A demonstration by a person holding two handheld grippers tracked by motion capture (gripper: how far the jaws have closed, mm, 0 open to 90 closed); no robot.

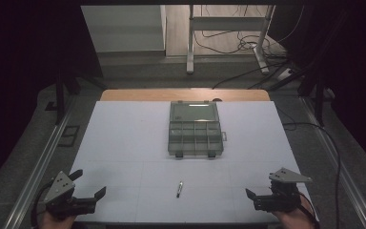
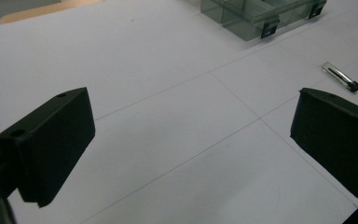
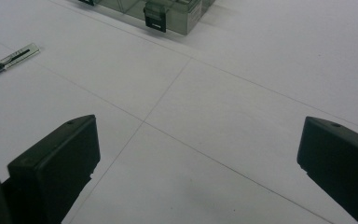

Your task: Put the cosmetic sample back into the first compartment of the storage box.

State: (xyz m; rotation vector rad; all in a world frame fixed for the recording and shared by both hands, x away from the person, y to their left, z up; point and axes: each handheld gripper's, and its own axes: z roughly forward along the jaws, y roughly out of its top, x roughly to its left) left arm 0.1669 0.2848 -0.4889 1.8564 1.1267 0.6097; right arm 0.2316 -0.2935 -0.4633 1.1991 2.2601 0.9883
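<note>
Compartment box, lid shut, seen on white surface, well ahead of both fingers. Small clip-like item lying between grippers, slightly ahead. Left gripper fingers spread, nothing held. Right gripper fingers spread, nothing held.

The small pen-like thing on the white table is too tiny from above to name. The compartment box is cut off by the top edge in both gripper views (just its latched front shows). Whether its cells hold anything, I cannot tell. The room beyond sits in darkness.
</note>
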